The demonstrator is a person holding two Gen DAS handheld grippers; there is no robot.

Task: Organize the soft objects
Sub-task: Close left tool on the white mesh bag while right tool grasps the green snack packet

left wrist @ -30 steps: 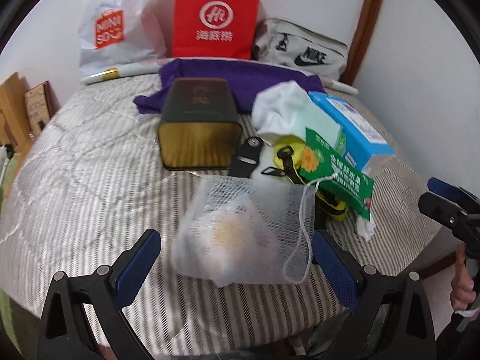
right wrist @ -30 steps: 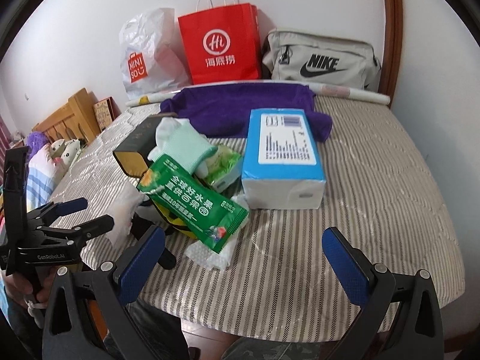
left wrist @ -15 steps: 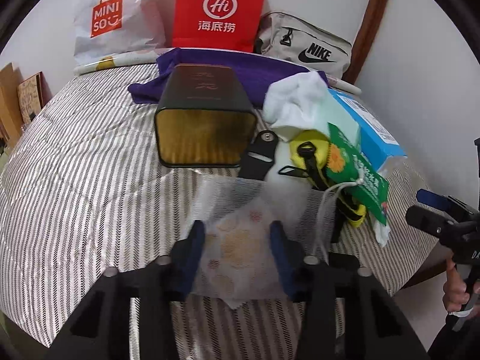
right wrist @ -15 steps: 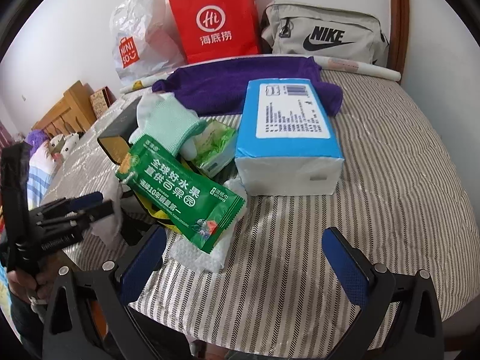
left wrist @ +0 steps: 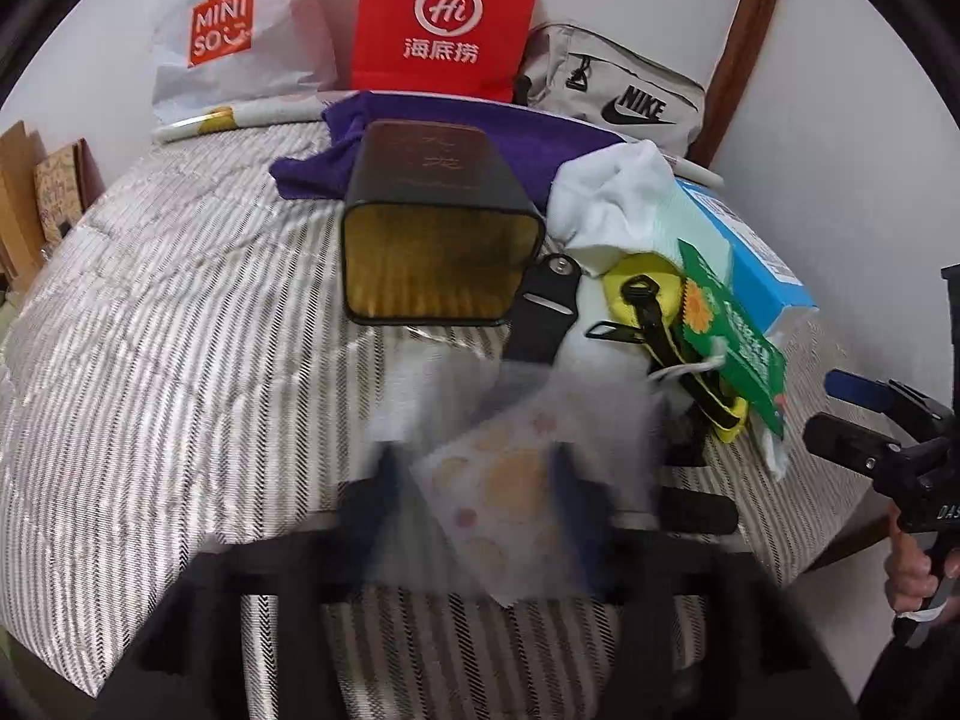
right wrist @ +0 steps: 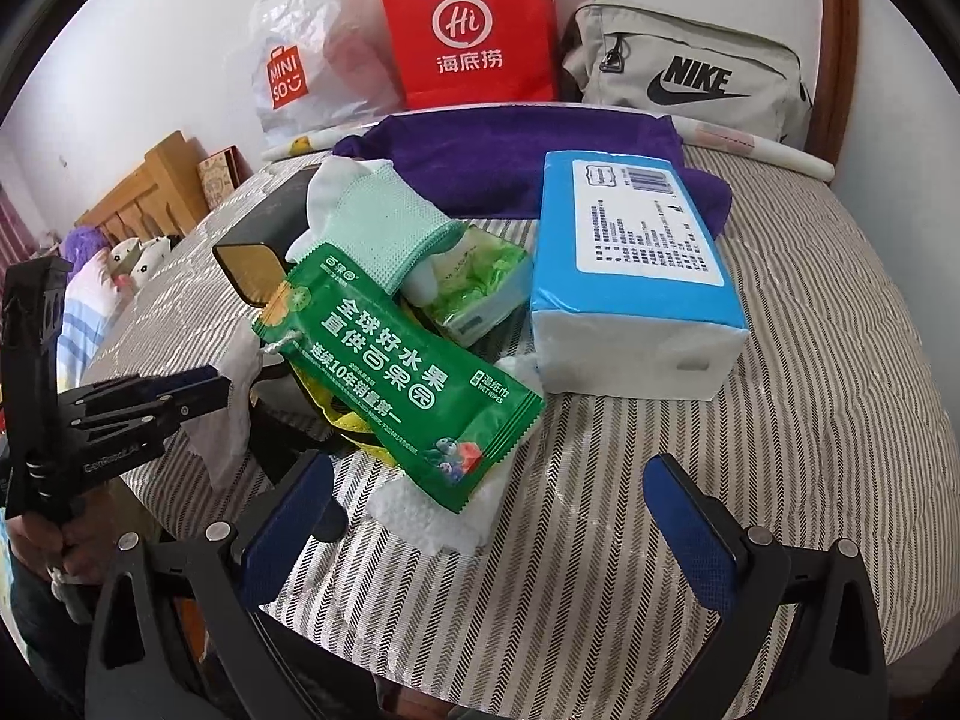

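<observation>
My left gripper (left wrist: 474,492) is shut on a white mesh pouch (left wrist: 510,468) with a peach-patterned thing inside, lifted just off the striped bed; the view is motion-blurred. It shows from the side in the right wrist view (right wrist: 198,390), holding the pouch (right wrist: 234,420). My right gripper (right wrist: 486,516) is open and empty above the bed's near edge, in front of a green wet-wipes pack (right wrist: 396,372). A mint and white glove (right wrist: 372,222), a blue tissue pack (right wrist: 630,276) and a purple towel (right wrist: 510,162) lie behind.
A dark tin with a gold end (left wrist: 438,228) lies on its side mid-bed. A yellow and black strap (left wrist: 660,330) lies under the wipes. A Miniso bag (right wrist: 300,72), red paper bag (right wrist: 474,24) and Nike bag (right wrist: 690,72) stand against the wall.
My left gripper closed on the mesh pouch and is lifting it, pulling it towards the camera. My right gripper moved closer to the wipes pack and stayed open.
</observation>
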